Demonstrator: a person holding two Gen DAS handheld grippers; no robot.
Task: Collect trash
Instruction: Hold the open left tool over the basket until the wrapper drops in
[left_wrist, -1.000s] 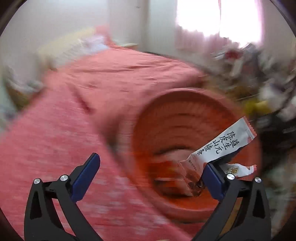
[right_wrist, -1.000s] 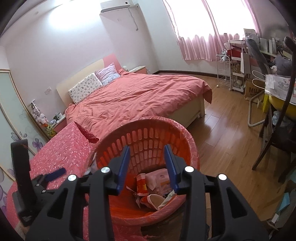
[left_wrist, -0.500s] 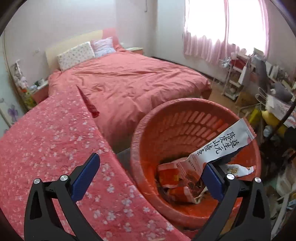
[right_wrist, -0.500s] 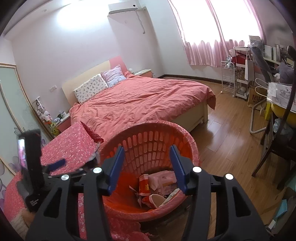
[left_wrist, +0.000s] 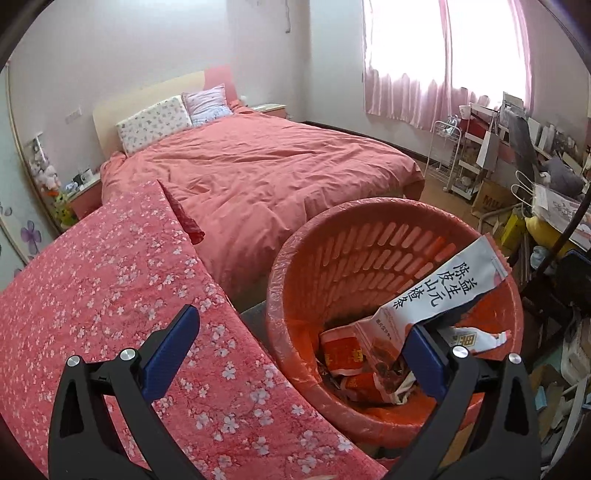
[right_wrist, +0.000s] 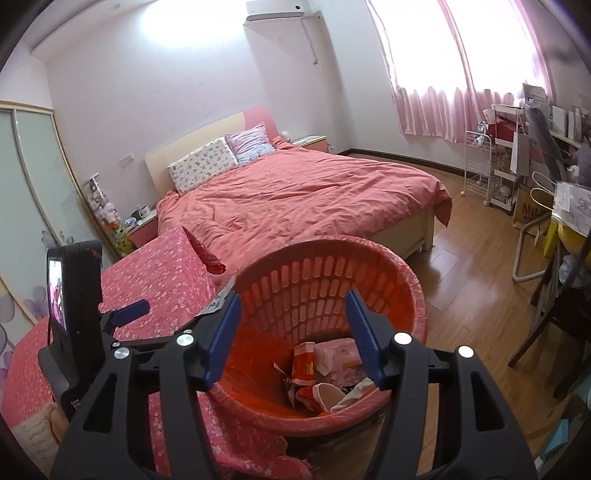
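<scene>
The snack wrapper (left_wrist: 447, 288) clings to the right finger (left_wrist: 424, 363) of the wide-open left gripper (left_wrist: 295, 354), above the orange basket (left_wrist: 373, 214). Risk: it sticks or slides outside the rim. The right gripper (right_wrist: 293, 332), jaws just opening, is empty over the basket.

White snack wrapper (left_wrist: 439, 291) tilted over orange basket (left_wrist: 332, 236) holding wrappers.

Home bedroom, double bed (right_wrist: 295, 195) with pink duvet, pillows (right_wrist: 203, 166), pink curtains (right_wrist: 436, 99), wall air conditioner (right_wrist: 277, 9), wooden floor (right_wrist: 469, 266)
</scene>
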